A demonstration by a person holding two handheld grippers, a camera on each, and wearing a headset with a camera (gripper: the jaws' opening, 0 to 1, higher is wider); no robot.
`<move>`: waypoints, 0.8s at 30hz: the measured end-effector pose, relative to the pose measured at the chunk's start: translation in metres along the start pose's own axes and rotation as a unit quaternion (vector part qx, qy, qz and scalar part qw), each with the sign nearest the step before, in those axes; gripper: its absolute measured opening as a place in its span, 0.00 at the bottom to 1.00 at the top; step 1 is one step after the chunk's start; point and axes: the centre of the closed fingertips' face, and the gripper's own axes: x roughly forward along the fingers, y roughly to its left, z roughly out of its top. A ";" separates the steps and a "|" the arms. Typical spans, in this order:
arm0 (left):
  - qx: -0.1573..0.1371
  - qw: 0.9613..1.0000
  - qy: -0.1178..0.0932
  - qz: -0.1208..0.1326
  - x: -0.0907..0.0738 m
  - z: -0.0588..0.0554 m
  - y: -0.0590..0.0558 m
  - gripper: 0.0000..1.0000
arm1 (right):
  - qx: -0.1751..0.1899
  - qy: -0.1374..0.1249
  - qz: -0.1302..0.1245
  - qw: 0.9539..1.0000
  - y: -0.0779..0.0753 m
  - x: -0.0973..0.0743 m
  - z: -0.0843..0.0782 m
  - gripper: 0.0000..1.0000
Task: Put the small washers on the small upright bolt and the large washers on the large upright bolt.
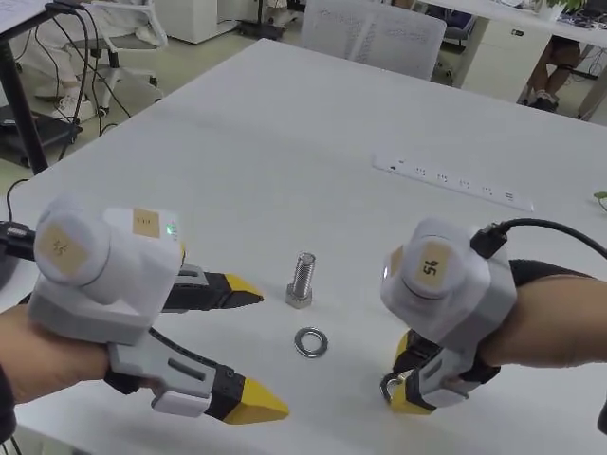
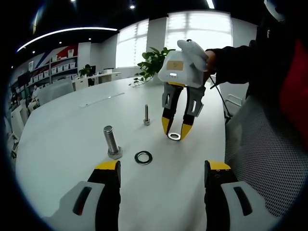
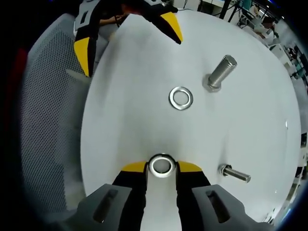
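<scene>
A large steel bolt [image 1: 301,280] [image 2: 111,142] [image 3: 219,72] stands head-down on the white table [image 1: 285,142]. Just in front of it a loose washer [image 1: 310,342] [image 2: 143,157] [image 3: 181,97] lies flat. Further off stands a small thin bolt [image 2: 146,115] [image 3: 236,173]. My right gripper [image 1: 398,391] [image 2: 177,131] [image 3: 161,168] hangs low over the table, shut on another washer [image 3: 161,165] [image 2: 174,136] pinched between its yellow tips. To the left of the large bolt my left gripper [image 1: 248,346] [image 2: 163,166] [image 3: 126,37] is open and holds nothing.
A white power strip [image 1: 455,180] lies across the table further back. A grey mesh chair [image 3: 48,120] [image 2: 260,159] stands at the table's near edge. Office chairs and desks stand beyond the far edge, and a potted plant [image 2: 154,60] sits at the far end.
</scene>
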 end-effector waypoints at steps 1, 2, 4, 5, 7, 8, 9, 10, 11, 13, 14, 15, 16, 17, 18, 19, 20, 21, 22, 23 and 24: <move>0.000 1.000 0.000 0.000 0.000 0.000 0.000 0.70 | -0.001 0.000 -0.001 1.000 0.000 0.000 0.000 0.24; 0.000 1.000 -0.001 0.001 0.000 0.000 0.000 0.70 | -0.003 0.002 -0.002 1.000 0.000 -0.001 0.000 0.24; 0.000 1.000 -0.001 0.001 0.000 0.000 0.000 0.70 | -0.004 0.002 -0.002 1.000 -0.001 -0.002 0.001 0.24; 0.000 1.000 -0.001 0.002 -0.001 0.000 0.000 0.70 | -0.005 0.003 -0.003 1.000 -0.001 -0.002 0.001 0.24; -0.001 1.000 -0.001 0.002 -0.001 0.000 0.000 0.70 | -0.005 0.000 -0.003 1.000 -0.002 -0.004 0.003 0.24; 0.000 1.000 -0.001 0.002 -0.001 0.000 0.000 0.70 | -0.004 -0.001 -0.003 1.000 -0.003 -0.004 0.003 0.24; 0.000 1.000 -0.001 0.001 -0.001 0.000 0.000 0.70 | -0.006 0.000 -0.003 1.000 -0.003 -0.004 0.003 0.24; 0.000 1.000 -0.001 0.001 -0.001 0.000 0.000 0.70 | -0.007 0.002 -0.004 1.000 -0.003 -0.003 0.003 0.24; 0.000 1.000 -0.002 0.002 -0.001 0.001 0.000 0.70 | -0.007 0.003 -0.004 1.000 -0.003 -0.003 0.003 0.24; -0.001 1.000 -0.003 0.002 -0.002 0.001 0.001 0.70 | -0.007 0.004 -0.002 1.000 -0.002 -0.002 0.003 0.24; 0.000 1.000 -0.002 0.002 -0.002 0.001 0.001 0.70 | -0.008 0.005 -0.002 1.000 -0.003 -0.001 0.003 0.24; -0.001 1.000 -0.002 0.002 -0.002 0.001 0.001 0.70 | -0.009 0.006 -0.003 1.000 -0.003 -0.001 0.003 0.24; 0.000 1.000 -0.002 0.002 -0.002 0.001 0.001 0.70 | -0.009 0.006 -0.002 1.000 -0.002 0.000 0.002 0.24; 0.000 1.000 -0.002 0.002 -0.002 0.001 0.001 0.70 | -0.010 0.006 -0.002 1.000 -0.002 0.000 0.002 0.24; 0.000 1.000 -0.002 0.001 -0.003 0.001 0.001 0.70 | -0.010 0.006 -0.002 1.000 -0.002 0.000 0.002 0.24; 0.000 1.000 -0.002 0.001 -0.003 0.001 0.001 0.70 | -0.010 0.006 -0.002 1.000 -0.002 0.001 0.002 0.24; 0.001 1.000 -0.002 0.002 -0.003 0.001 0.001 0.70 | -0.010 0.006 -0.002 1.000 -0.003 0.001 0.002 0.24; 0.001 1.000 -0.002 0.001 -0.003 0.001 0.001 0.70 | -0.011 0.007 -0.003 1.000 -0.003 0.002 0.002 0.24; 0.001 1.000 -0.002 0.001 -0.003 0.001 0.001 0.70 | -0.010 0.007 -0.002 1.000 -0.003 0.002 0.001 0.24; 0.001 1.000 -0.002 0.001 -0.003 0.001 0.001 0.70 | -0.011 0.007 -0.002 1.000 -0.003 0.002 0.001 0.24; 0.001 1.000 -0.002 0.001 -0.003 0.001 0.001 0.70 | -0.011 0.008 -0.002 1.000 -0.003 0.002 0.000 0.24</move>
